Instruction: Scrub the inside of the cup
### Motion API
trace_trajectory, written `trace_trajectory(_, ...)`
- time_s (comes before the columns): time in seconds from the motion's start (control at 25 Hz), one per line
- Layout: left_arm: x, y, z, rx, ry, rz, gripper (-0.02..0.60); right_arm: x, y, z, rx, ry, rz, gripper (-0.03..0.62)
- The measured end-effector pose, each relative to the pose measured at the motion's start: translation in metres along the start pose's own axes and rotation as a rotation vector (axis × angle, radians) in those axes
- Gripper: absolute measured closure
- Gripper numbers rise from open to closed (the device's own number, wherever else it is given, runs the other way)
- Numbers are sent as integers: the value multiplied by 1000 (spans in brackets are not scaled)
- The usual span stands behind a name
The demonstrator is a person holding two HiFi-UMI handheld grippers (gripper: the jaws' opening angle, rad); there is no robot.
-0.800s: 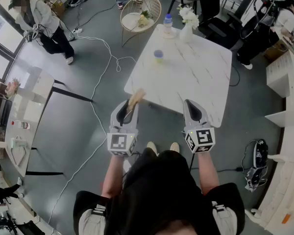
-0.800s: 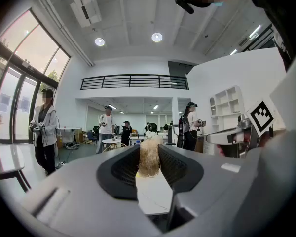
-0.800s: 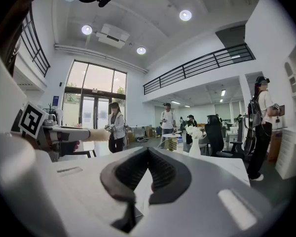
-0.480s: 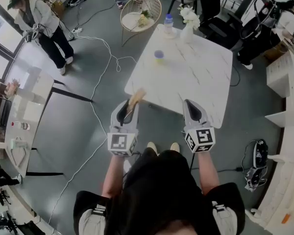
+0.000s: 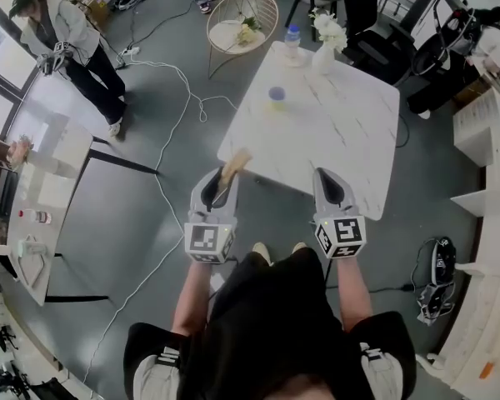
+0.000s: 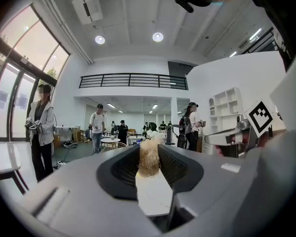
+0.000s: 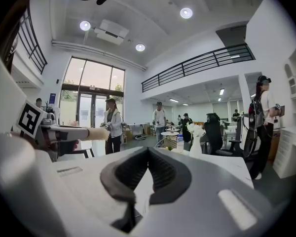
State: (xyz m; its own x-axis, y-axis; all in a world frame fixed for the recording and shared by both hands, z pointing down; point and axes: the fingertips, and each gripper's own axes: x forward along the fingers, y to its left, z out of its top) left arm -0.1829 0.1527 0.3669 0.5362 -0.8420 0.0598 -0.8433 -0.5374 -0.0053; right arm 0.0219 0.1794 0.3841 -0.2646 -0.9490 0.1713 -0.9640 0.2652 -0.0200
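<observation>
While the approach is in hand, left gripper (image 5: pixel 220 182) fingers clamp a bristle brush (image 5: pixel 234 164); right gripper (image 5: pixel 328 182) fingers are closed, empty. The cup (image 5: pixel 276 96) (untouched) stands on the counter (image 5: pixel 342 140) well ahead of both; next, likely: reach and steady it.

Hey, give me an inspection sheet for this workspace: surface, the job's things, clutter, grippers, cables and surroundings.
Surface: white marble table, just ahead of both grippers.
Job's things: cup upright on the table's far part, untouched; brush with tan bristles, held.
Clutter: water bottle and vase of white flowers at the table's far edge.
Grippers: left hand-held gripper shut on the brush; right hand-held gripper shut, nothing between its jaws.
Cables: white cable trailing over the floor left of the table.
Surroundings: person standing far left; round wire table beyond.
</observation>
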Motion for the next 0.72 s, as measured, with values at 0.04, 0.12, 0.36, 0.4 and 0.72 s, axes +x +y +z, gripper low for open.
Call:
trace_trajectory(0.04, 1, 3, 0, -1, 2, 1, 459, 2, 1, 0, 1, 0, -2, 591)
trace_trajectory(0.12, 5, 8, 1, -6, 6, 3, 459, 7, 1, -1, 3, 5, -3, 591)
trace_trajectory(0.36, 25, 14, -2, -13, 6, 7, 459, 28, -9, -3, 9, 18, 9, 591)
trace_trajectory(0.4, 30, 15, -2, -14, 8, 9, 459, 33, -12, -3, 14, 19, 14, 591)
trace_trajectory(0.72, 89, 33, -4, -6, 5, 21, 459, 99, -41, -2, 16, 40, 55, 591)
